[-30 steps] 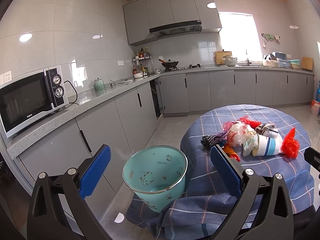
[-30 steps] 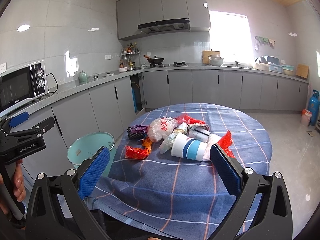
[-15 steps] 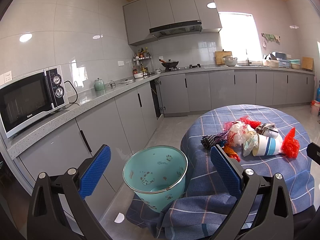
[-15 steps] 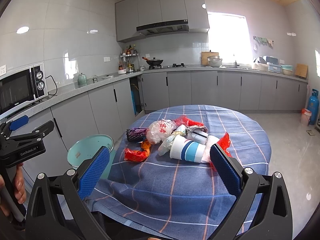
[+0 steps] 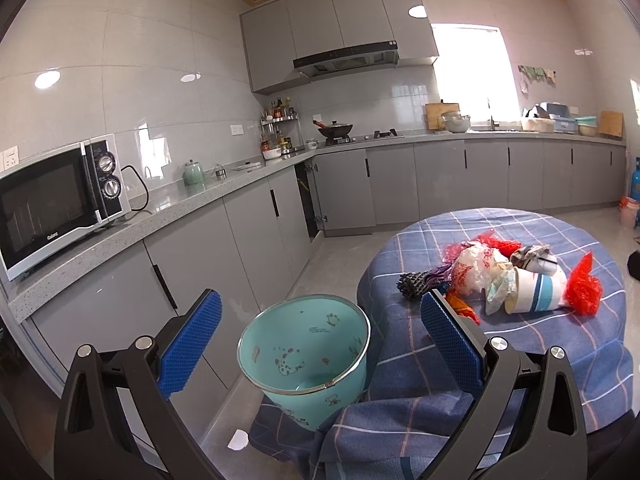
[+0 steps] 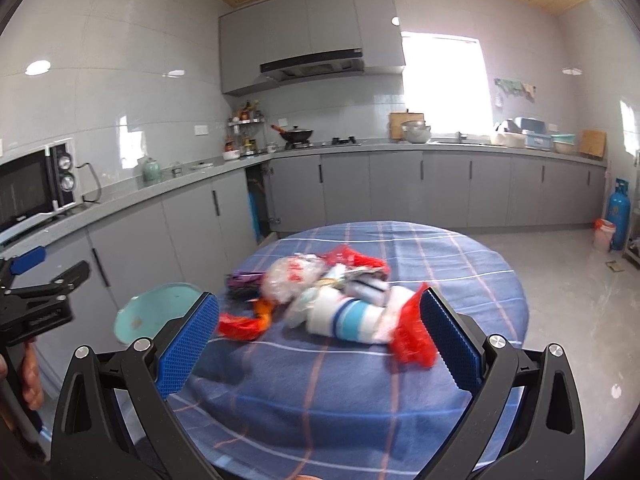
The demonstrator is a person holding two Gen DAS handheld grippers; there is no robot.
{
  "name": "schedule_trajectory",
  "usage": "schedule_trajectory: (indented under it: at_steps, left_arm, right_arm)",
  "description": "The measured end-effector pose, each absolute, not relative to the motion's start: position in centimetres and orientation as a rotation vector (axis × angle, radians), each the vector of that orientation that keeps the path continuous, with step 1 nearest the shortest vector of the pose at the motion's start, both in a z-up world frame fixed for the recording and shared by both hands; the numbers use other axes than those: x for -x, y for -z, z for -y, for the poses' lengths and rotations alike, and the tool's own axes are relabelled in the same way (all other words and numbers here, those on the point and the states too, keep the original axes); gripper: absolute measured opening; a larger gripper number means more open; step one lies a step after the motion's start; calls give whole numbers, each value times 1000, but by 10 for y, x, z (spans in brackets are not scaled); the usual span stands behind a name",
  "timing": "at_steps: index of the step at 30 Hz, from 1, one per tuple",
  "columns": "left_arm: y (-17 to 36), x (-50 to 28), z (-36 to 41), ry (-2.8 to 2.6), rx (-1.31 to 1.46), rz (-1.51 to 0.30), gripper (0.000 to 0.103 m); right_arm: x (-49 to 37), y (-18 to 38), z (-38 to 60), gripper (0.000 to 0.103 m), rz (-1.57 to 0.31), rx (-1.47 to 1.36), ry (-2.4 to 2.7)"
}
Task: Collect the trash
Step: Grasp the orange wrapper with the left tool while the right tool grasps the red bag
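A pile of trash lies on the round table's blue checked cloth (image 6: 360, 392). It holds a striped paper cup (image 6: 344, 316), red plastic (image 6: 412, 336), a clear printed bag (image 6: 292, 280), a red-orange wrapper (image 6: 244, 324) and a purple wrapper (image 6: 244, 280). My right gripper (image 6: 318, 344) is open just short of the pile, holding nothing. A teal bin (image 5: 304, 360) stands on the floor at the table's left edge. My left gripper (image 5: 320, 344) hangs open above and in front of the bin. The left wrist view shows the cup (image 5: 536, 290) to the right.
Grey cabinets with a microwave (image 5: 52, 204) on the counter run along the left and back walls. A person's hand (image 6: 28, 372) holds the left gripper (image 6: 56, 266) at the left edge. A blue gas cylinder (image 6: 618, 216) and a small bucket stand at far right.
My right gripper has moved forward and down towards the pile, which now looks larger and blurred. The left gripper has barely moved.
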State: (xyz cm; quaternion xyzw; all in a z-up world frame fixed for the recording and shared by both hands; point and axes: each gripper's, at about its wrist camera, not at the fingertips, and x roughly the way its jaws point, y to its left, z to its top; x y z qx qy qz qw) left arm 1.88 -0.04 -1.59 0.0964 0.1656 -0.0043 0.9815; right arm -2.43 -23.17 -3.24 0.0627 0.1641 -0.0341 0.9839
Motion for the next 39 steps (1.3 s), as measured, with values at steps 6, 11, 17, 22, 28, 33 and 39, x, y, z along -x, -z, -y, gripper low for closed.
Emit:
schedule_trajectory:
  at_steps: [6,11,17,22,28,33,39]
  left_arm:
    - [32,-42,24,52,-202,-348,98]
    - [53,-64,58,99,-243,-373,98]
    - [94,-103,91,130,-269,-444,98]
    - [113,-120,102,167,-247,-480,98]
    - [129,-134,112,215,-242,-531,98]
    - [140,-142,119,271,-241,-577,91]
    - [145,-142,128,377,-245,-614,27]
  right_arm:
    - [8,54,260,98,-339,-102,151]
    - [-10,83,283,97,-383,-85,219]
    - [-33,110,305,90,-439,-90,248]
    - [-49,131,316,84,-500,-121,232]
    - [-60,140,315,69,-529,-146,175]
    - [-65,144,317,44,-550,-164,137]
    - [-67,149,318,14,-569,-166,91]
